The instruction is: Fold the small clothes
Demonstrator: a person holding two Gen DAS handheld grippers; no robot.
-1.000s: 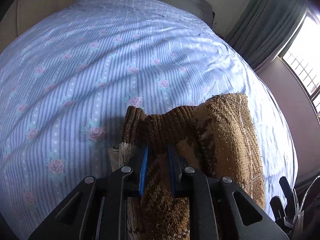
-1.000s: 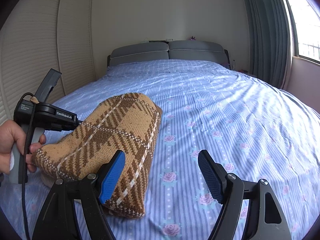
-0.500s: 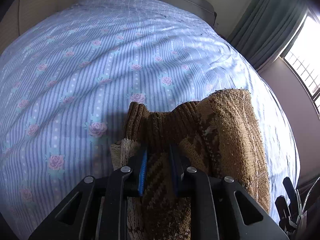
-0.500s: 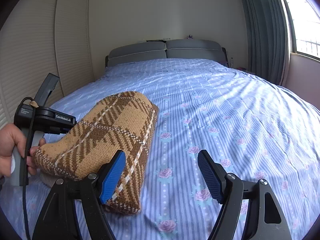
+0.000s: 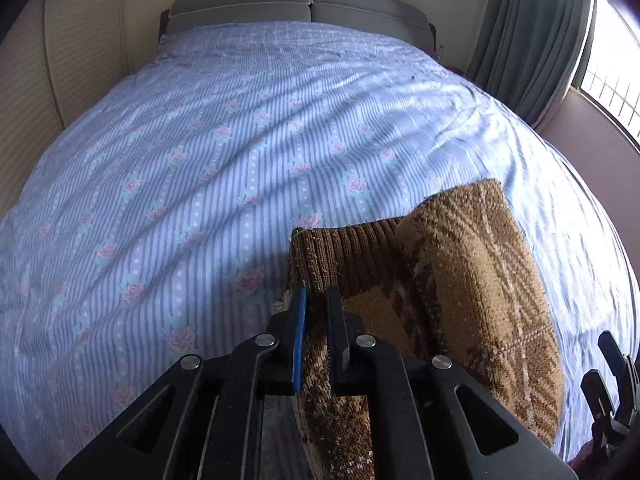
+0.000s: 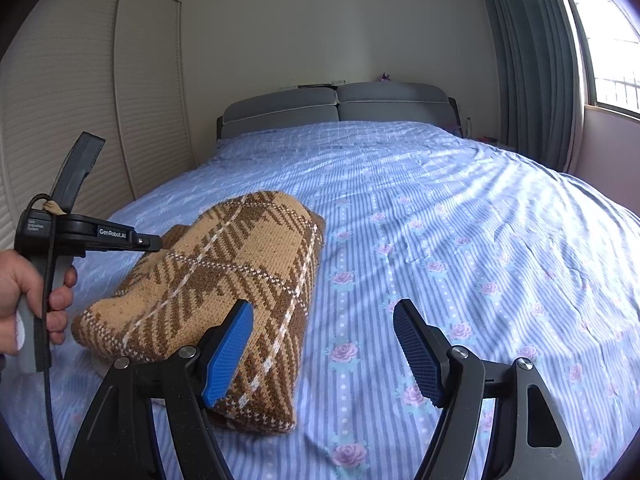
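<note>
Folded sweater lies left of the free right tool, one edge pinched by the left tool

The brown-and-tan plaid knitted sweater [image 6: 224,280] rests folded on the blue striped, rose-printed bed sheet [image 6: 460,240], its long axis running from the near edge away toward the grey padded headboard [image 6: 336,108]; the left tool [image 5: 316,320] has its jaws nearly closed on the ribbed brown edge of the knit, and they are easing apart; the right tool [image 6: 324,344] stands wide with nothing between its blue pads, hovering over bare sheet just beside the sweater's near right corner, so the garment lies to its left; the right tool is judged the freer to take that side.
</note>
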